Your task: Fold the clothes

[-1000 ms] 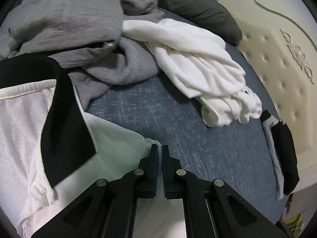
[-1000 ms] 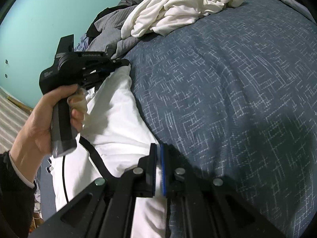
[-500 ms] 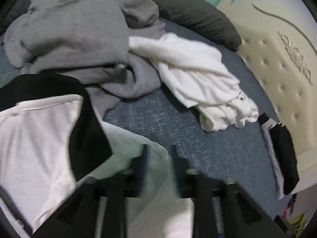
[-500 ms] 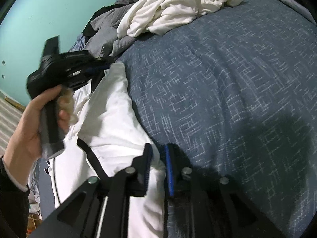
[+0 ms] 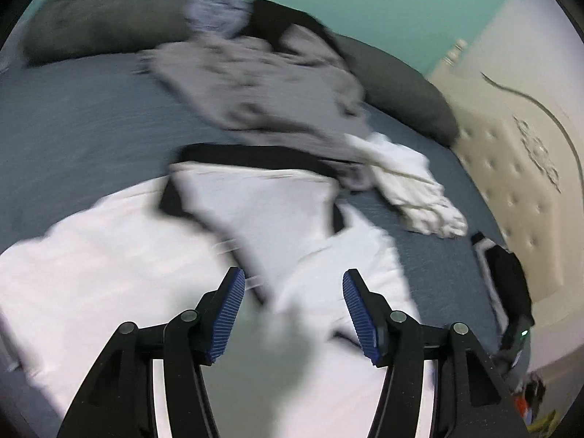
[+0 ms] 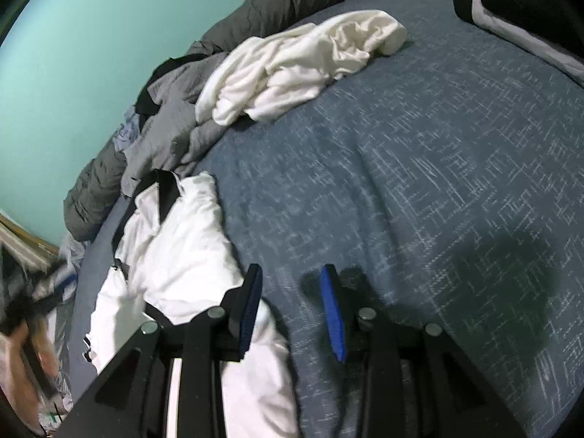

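Note:
A white garment with black trim (image 5: 120, 273) lies spread on the blue bedspread (image 5: 73, 116). My left gripper (image 5: 292, 310) hovers over it, jaws opening wide; a blurred pale fold shows low in the gap, and the pads press on nothing. In the right wrist view the same garment (image 6: 175, 255) lies at lower left. My right gripper (image 6: 292, 303) sits at its right edge with jaws opening. Its left finger is over the cloth and mostly bedspread (image 6: 419, 182) shows in the gap. The hand with the left gripper (image 6: 22, 332) is a blur at the far left.
A grey clothes pile (image 5: 262, 84) and a crumpled white garment (image 5: 412, 189) lie farther up the bed. A folded black and grey item (image 5: 507, 281) lies by the cream headboard (image 5: 529, 168). Dark pillows (image 5: 102, 18) line the teal wall.
Both grippers went from shut on the white garment's edge to open, letting it go. The left gripper swung back and up. In the right wrist view that hand moved to the lower left corner.

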The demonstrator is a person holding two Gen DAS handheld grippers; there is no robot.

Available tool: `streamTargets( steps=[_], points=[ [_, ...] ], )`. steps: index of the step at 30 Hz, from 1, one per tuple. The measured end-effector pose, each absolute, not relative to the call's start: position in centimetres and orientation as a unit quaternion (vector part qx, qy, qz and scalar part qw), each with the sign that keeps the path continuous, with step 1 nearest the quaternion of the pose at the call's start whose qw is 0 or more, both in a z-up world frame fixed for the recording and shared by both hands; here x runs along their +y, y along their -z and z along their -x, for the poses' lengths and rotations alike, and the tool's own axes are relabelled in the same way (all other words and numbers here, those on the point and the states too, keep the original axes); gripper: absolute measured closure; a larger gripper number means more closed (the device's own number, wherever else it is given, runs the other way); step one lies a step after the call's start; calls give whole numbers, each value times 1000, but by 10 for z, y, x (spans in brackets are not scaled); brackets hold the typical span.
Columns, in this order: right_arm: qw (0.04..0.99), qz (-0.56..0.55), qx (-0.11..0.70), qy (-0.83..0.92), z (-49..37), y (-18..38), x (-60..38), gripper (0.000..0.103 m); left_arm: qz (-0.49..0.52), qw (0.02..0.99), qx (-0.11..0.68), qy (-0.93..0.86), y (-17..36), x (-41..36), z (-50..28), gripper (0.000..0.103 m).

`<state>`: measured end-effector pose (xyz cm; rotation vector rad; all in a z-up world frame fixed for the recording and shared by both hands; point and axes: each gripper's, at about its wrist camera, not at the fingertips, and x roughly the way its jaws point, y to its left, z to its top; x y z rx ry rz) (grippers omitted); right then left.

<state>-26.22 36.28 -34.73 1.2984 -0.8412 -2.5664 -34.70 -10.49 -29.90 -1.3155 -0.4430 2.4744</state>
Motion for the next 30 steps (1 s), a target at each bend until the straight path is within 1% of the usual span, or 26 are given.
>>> streamTargets(
  steps=[2,4,9,13,20,25,30],
  points=[
    [82,-428,-279,856,261,343,355,66,459,121,-168,-864,303,-149,329,43],
    [93,-427,-270,858,260,338,342,56,462,87,-183,-863,312,-191,316,43],
    [122,-425,-253,860,258,329,314,56,452,7,-219,-865,330,-280,292,43],
    [140,-427,-236,862,256,326,295,55,445,-33,-247,-860,341,-329,278,43],
    [148,-431,-228,861,256,331,285,55,447,-87,-275,-847,369,-373,279,43],
    [148,-432,-229,860,257,333,286,55,436,-95,-285,-848,379,-386,287,43],
    [145,-432,-231,860,258,335,289,55,426,-78,-286,-855,383,-387,297,44]
  ],
)
